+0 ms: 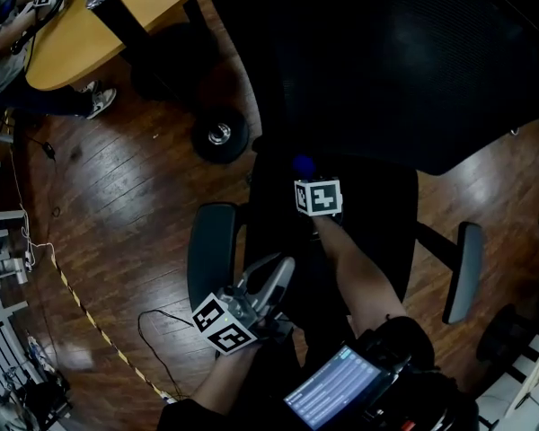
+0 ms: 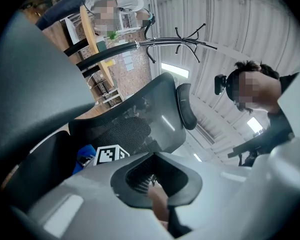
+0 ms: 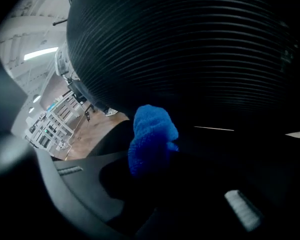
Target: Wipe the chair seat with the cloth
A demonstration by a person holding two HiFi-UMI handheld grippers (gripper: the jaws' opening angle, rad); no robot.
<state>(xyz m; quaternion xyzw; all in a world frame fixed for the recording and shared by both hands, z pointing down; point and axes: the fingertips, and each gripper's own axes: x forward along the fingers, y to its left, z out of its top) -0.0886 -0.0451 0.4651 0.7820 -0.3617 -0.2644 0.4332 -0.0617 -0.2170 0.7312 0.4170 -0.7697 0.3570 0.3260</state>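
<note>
You have one black office chair point(image 1: 386, 61) in front of you. It has a mesh back and two padded armrests point(image 1: 211, 254), one on each side of the chair seat point(image 1: 377, 223).

There is one fluffy blue cloth point(image 1: 303, 164). It is at the back of the chair seat, right under the mesh back. Your right gripper point(image 3: 155, 154) pinches it tight between its two jaws, and a blue tuft sticks up past them. The chair seat is too dark to tell if the cloth touches it.

Your left gripper point(image 1: 283, 266) hangs near the front end of the chair's left armrest. Its jaws are pressed together with nothing in them. It points toward your right arm point(image 1: 355, 277), which reaches over the chair seat.

One small black wheel point(image 1: 220, 135) shows to the left of the chair's back. One lit screen point(image 1: 337, 389) glows just in front of the chair, close to your body.

The chair stands on a shiny, dark brown wooden plank floor point(image 1: 135, 205). One yellow-and-black striped tape line point(image 1: 90, 317) runs over the floor, well to the left of the chair. Farther off, left of the chair's back, stands one light wooden table point(image 1: 117, 16), and one other person point(image 1: 0, 25) sits at it. Past the chair's back, one black coat stand point(image 2: 180, 39) shows against a white ribbed ceiling point(image 2: 230, 29).
</note>
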